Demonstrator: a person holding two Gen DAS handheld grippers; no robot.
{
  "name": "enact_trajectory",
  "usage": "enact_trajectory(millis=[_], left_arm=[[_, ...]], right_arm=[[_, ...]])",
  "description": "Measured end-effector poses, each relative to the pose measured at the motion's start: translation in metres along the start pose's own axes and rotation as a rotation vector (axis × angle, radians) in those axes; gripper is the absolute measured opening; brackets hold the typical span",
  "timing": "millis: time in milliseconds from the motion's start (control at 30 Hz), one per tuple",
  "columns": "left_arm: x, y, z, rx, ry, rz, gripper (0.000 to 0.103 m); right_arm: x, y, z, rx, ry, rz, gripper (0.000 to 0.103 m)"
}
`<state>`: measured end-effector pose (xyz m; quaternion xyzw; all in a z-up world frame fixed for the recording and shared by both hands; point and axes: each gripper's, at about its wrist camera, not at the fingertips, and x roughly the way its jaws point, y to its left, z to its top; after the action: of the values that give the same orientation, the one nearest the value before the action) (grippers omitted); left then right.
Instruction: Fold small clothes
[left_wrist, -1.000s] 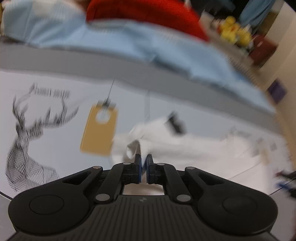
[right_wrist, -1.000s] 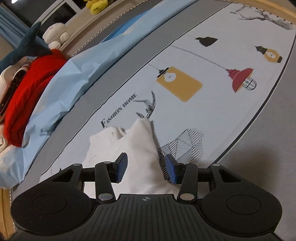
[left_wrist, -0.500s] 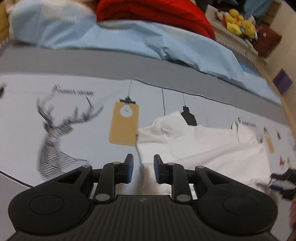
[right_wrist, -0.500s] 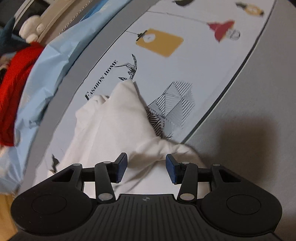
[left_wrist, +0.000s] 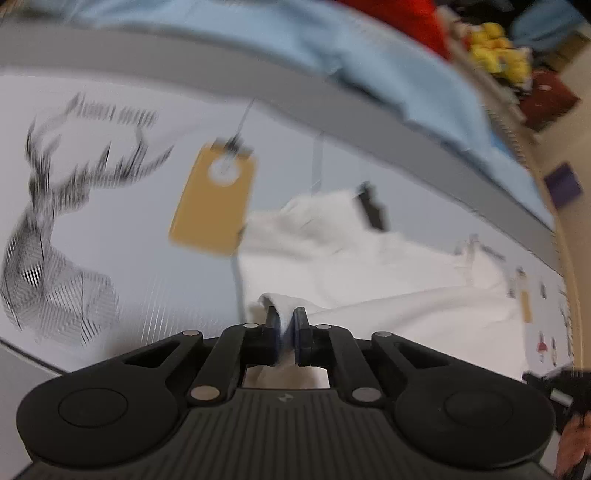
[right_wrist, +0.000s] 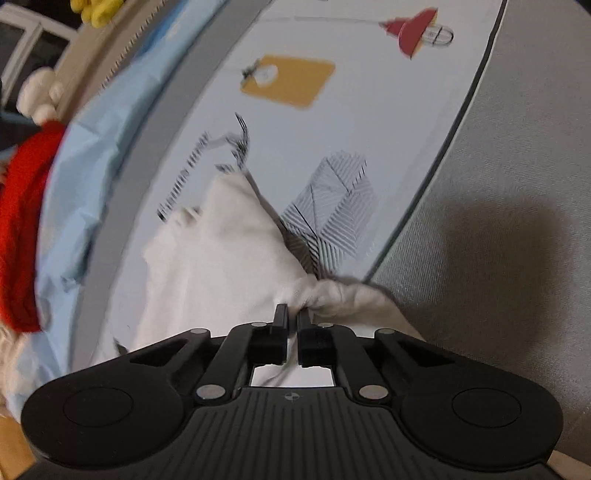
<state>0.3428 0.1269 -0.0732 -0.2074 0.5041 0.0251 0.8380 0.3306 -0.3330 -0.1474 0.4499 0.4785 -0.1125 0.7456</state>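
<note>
on the mat (left_wrist: 110, 229), both tongs apparently pinch cloth (left_wrist: 369, 273).

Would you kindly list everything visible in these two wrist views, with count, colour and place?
white garment: one, white, crumpled on the printed cloth, pinched at two edges
printed cloth: one, pale with deer and lamp prints, grey border
blue sheet: one, light blue, behind the cloth
red fabric: one pile, red, on the blue sheet
plush toys: several, yellow, far shelf
left tool: black, shut on the garment's edge
right tool: black, shut on a bunched garment corner
</note>
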Motion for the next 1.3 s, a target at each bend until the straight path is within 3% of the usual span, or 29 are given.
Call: enact_trajectory(millis=[133, 200, 267, 333, 400, 467, 533, 567, 600, 667, 733, 767, 900, 1067, 1100, 1133, 1167, 1300], left_arm=[[-0.047, -0.007, -0.003, 0.020, -0.097, -0.056, 0.007], [-0.038, -0.007, -0.010, 0.029, -0.067, -0.002, 0.008], [-0.009, -0.003, -0.015, 0.063, 0.030, 0.154, 0.010], [0.003, 0.001, -0.017, 0.039, 0.108, 0.165, 0.010], [-0.009, -0.009, -0.013, 0.071, 0.054, 0.140, 0.014], [-0.019, -0.019, -0.008, 0.111, 0.005, 0.122, 0.017], [-0.019, -0.023, -0.009, 0.108, -0.001, 0.080, 0.017], [-0.017, -0.025, -0.012, 0.118, 0.017, 0.052, 0.017], [-0.011, -0.028, -0.016, 0.134, 0.034, 0.034, 0.017], [0.007, -0.030, -0.025, 0.172, 0.111, 0.017, 0.021], [0.033, -0.026, -0.038, 0.204, 0.234, 0.090, 0.021], [0.041, -0.025, -0.043, 0.227, 0.254, 0.132, 0.022], [0.030, -0.029, -0.034, 0.220, 0.204, 0.108, 0.024], [0.024, -0.026, -0.025, 0.200, 0.175, 0.124, 0.024], [0.025, -0.025, -0.024, 0.202, 0.172, 0.131, 0.024], [0.024, -0.024, -0.022, 0.200, 0.166, 0.134, 0.024], [0.022, -0.023, -0.020, 0.194, 0.153, 0.129, 0.024], [0.010, -0.021, -0.015, 0.170, 0.096, 0.080, 0.024]], right_arm=[[-0.031, 0.005, 0.016, -0.020, -0.109, 0.046, 0.001], [-0.026, -0.001, 0.024, -0.020, -0.102, 0.008, 0.000], [-0.015, -0.009, 0.027, -0.028, -0.078, -0.110, 0.000], [-0.004, -0.020, 0.026, -0.010, -0.010, -0.207, 0.001], [-0.006, -0.025, 0.025, 0.011, 0.004, -0.215, 0.003], [-0.018, -0.015, 0.026, -0.042, -0.085, -0.177, 0.004], [-0.022, -0.003, 0.032, -0.096, -0.129, -0.083, 0.007], [-0.020, 0.002, 0.034, -0.123, -0.125, -0.030, 0.018], [-0.016, 0.008, 0.035, -0.161, -0.111, 0.016, 0.036], [-0.005, 0.019, 0.034, -0.246, -0.076, 0.052, 0.049], [0.006, 0.026, 0.032, -0.315, -0.058, 0.071, 0.049], [0.012, 0.028, 0.033, -0.341, -0.053, 0.076, 0.049], [0.033, 0.035, 0.044, -0.377, -0.063, 0.085, 0.052], [0.058, 0.042, 0.048, -0.448, -0.033, 0.125, 0.052], [0.061, 0.044, 0.047, -0.461, -0.017, 0.134, 0.046], [0.064, 0.047, 0.045, -0.483, -0.004, 0.144, 0.031], [0.064, 0.050, 0.044, -0.521, -0.004, 0.162, 0.010], [0.049, 0.057, 0.043, -0.600, -0.139, 0.146, 0.010]])
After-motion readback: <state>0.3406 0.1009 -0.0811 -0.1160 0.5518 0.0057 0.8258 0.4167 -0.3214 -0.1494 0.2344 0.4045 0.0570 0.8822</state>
